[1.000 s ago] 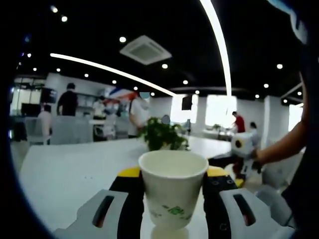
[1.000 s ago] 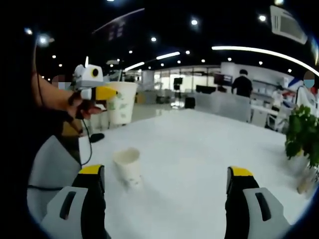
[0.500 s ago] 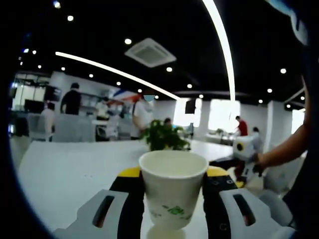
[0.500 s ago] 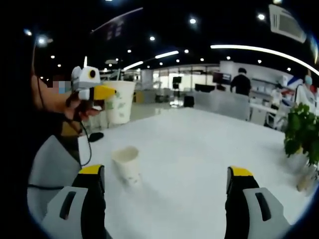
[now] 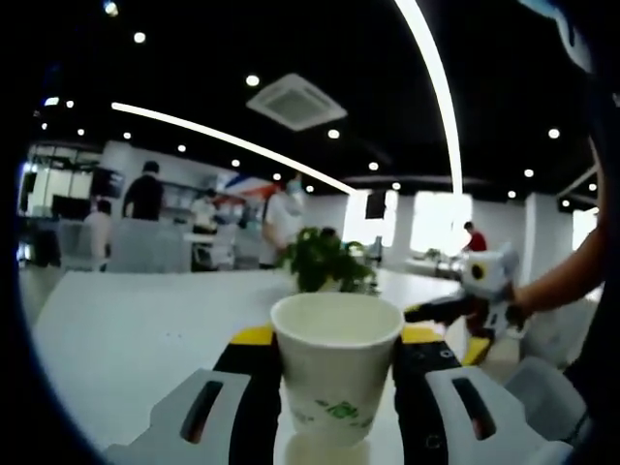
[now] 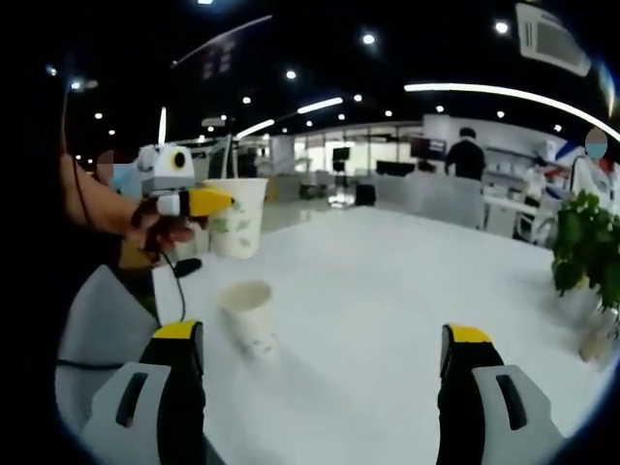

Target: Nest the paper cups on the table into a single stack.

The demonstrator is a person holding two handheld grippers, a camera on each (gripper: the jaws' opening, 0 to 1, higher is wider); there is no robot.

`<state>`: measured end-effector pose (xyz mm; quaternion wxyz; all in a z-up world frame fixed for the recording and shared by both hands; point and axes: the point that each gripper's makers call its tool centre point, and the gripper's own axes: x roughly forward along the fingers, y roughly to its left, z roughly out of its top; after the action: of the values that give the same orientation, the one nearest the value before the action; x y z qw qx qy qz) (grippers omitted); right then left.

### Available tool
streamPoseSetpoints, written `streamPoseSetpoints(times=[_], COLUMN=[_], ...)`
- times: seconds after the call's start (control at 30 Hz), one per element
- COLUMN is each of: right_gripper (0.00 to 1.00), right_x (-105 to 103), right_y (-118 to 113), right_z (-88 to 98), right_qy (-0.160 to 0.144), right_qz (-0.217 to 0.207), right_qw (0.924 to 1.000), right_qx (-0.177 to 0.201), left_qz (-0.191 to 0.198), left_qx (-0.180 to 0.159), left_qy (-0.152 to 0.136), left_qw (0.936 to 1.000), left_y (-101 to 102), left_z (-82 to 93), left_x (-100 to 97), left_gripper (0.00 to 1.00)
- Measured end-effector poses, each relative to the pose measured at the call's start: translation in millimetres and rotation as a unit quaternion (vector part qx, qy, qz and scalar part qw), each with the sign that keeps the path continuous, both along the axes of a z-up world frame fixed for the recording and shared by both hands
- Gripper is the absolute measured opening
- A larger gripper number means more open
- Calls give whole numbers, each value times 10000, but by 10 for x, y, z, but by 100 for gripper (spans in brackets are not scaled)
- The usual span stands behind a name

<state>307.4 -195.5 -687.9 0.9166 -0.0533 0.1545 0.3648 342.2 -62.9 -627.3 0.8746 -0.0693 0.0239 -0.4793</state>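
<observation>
Left gripper view: left gripper [image 5: 336, 387] clamps a paper cup [image 5: 335, 373], held upright above the table [image 5: 136, 339]. Right gripper [image 6: 320, 387] hangs spread, holding nothing; a second cup [image 6: 250, 318] stands near its left jaw. Risk: an off-centre or tilted descent could tip the standing cup; excess squeeze could deform the held one.

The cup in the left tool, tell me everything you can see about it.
The held paper cup is white with a small green print low on its side, upright, mouth open and apparently empty. The left tool clamps it between black, yellow-tipped jaws. In the right gripper view it hangs raised above the table.
</observation>
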Motion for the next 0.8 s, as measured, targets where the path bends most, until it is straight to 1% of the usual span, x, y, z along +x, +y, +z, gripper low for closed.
streamPoseSetpoints(times=[0.1,0.23,0.53,0.63,0.73,0.8], right_gripper=[100,100,100,100,100,100], right_x=[-10,-34,-41,-41,-42,-42], right_y=[-12,5,0,-11,-7,-3], right_z=[-13,-30,-62,-74,-87,-91], right_qy=[26,50,97,107,122,127], right_qz=[-10,14,-20,-41,-45,-42], right_qw=[10000,10000,9999,9999,9999,9999], right_qx=[-4,-30,-23,-10,-9,-2], left_qz=[14,8,-21,-24,5,5], left_qx=[97,119,178,214,295,323], left_qy=[-104,-53,10,63,187,202], left_qw=[9999,9999,9998,9997,9994,9993], left_y=[-13,-34,-96,-87,-75,-81], left_z=[-81,-201,-340,-421,-551,-597], left_x=[1,16,10,14,16,13], left_gripper=[43,43,43,43,43,42])
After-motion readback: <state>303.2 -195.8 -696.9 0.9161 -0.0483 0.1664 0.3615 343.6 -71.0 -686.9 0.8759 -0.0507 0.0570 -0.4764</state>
